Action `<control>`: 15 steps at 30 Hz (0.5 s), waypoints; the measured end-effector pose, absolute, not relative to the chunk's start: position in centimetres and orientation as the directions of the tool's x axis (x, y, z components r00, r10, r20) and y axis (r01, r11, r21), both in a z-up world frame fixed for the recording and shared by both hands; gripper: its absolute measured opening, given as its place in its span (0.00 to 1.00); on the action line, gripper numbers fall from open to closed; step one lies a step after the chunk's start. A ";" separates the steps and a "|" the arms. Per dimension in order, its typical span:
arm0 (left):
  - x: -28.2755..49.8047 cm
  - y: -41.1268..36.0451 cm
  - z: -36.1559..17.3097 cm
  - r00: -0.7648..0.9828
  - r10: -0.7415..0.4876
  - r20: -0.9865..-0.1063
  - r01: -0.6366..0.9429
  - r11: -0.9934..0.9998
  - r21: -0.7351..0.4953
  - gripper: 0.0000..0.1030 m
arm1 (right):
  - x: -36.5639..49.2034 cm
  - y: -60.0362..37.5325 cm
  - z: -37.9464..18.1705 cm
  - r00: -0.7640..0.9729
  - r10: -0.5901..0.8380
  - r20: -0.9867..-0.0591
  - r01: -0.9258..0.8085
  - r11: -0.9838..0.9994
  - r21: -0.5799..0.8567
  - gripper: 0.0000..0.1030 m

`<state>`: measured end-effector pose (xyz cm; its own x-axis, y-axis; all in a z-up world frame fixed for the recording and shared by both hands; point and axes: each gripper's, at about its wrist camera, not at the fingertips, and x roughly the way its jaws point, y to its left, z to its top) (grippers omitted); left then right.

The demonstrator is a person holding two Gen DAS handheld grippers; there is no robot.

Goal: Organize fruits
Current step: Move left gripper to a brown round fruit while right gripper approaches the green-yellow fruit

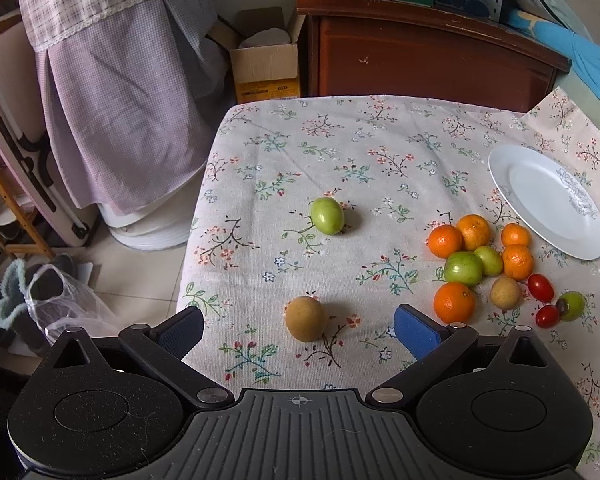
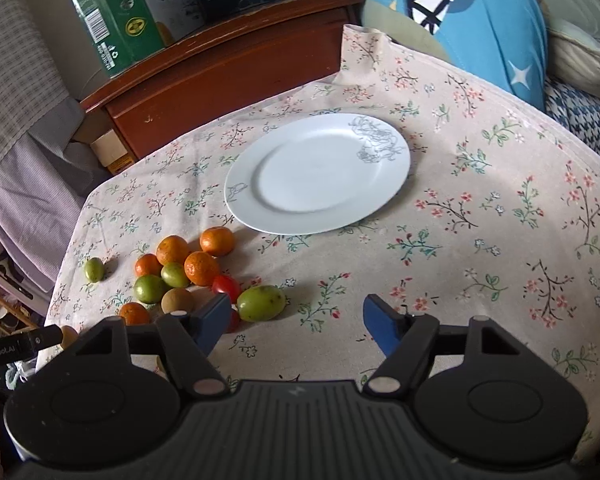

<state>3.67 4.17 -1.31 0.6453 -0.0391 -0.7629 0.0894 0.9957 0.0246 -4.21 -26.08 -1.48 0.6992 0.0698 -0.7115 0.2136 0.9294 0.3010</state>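
In the left wrist view, the left gripper (image 1: 300, 330) is wide open and holds nothing; a brown fruit (image 1: 305, 318) sits on the flowery tablecloth (image 1: 380, 152) between its blue fingers, with a green fruit (image 1: 327, 215) farther off. In the right wrist view, the right gripper (image 2: 297, 320) is wide open too and holds nothing. A pile of oranges (image 2: 202, 268) and small fruits lies near its left finger, just beside the white plate (image 2: 240, 200).
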 end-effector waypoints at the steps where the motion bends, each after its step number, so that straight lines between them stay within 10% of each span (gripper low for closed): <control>1: 3.9 4.1 -1.6 0.640 -0.035 -0.768 0.084 0.996 0.024 0.98 | -4.0 -25.8 -1.6 0.700 0.077 -0.710 0.202 0.932 0.301 0.72; 15: 4.4 3.6 -3.6 0.629 -0.052 -0.775 0.104 0.994 0.017 0.85 | -2.0 -24.2 -3.7 0.691 0.113 -0.714 0.144 0.947 0.289 0.46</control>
